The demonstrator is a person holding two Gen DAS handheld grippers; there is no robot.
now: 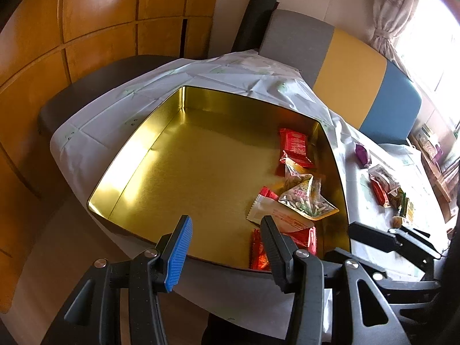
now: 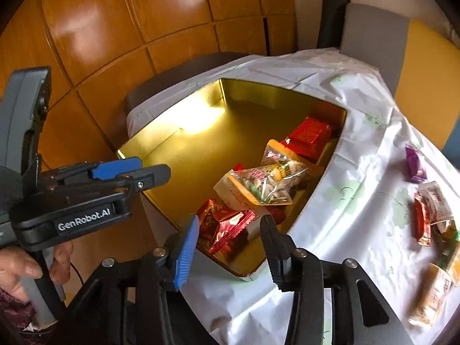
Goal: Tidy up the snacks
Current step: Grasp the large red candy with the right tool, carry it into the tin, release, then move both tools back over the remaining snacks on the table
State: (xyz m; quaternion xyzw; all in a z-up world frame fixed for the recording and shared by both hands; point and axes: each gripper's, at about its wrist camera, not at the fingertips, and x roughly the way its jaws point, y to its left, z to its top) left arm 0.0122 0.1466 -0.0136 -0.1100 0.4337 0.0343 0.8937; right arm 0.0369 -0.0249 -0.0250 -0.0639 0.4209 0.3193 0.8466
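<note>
A square gold tin (image 1: pixel 138 155) sits on a white tablecloth (image 1: pixel 95 132). Along the tin's right side lie red packets (image 1: pixel 296 143) and a clear packet of seeds (image 1: pixel 304 198). My left gripper (image 1: pixel 227 244) hovers open over the tin's near edge with nothing between its fingers. In the right wrist view the tin (image 2: pixel 161 143) holds the seed packet (image 2: pixel 267 184) and shiny red packets (image 2: pixel 224 224). My right gripper (image 2: pixel 230 247) stands open above the tin's near right corner, its pads touching nothing. Loose snacks lie on the cloth to the right: a purple one (image 2: pixel 414 164), a red one (image 2: pixel 422 224), a beige one (image 2: pixel 431 293).
Wooden wall panels (image 1: pixel 95 20) stand close behind and left of the table. A bench back in grey, yellow and blue (image 1: pixel 350 63) runs along the far right. A person's hand (image 2: pixel 26 267) holds the left gripper (image 2: pixel 152 172) at the tin's left edge.
</note>
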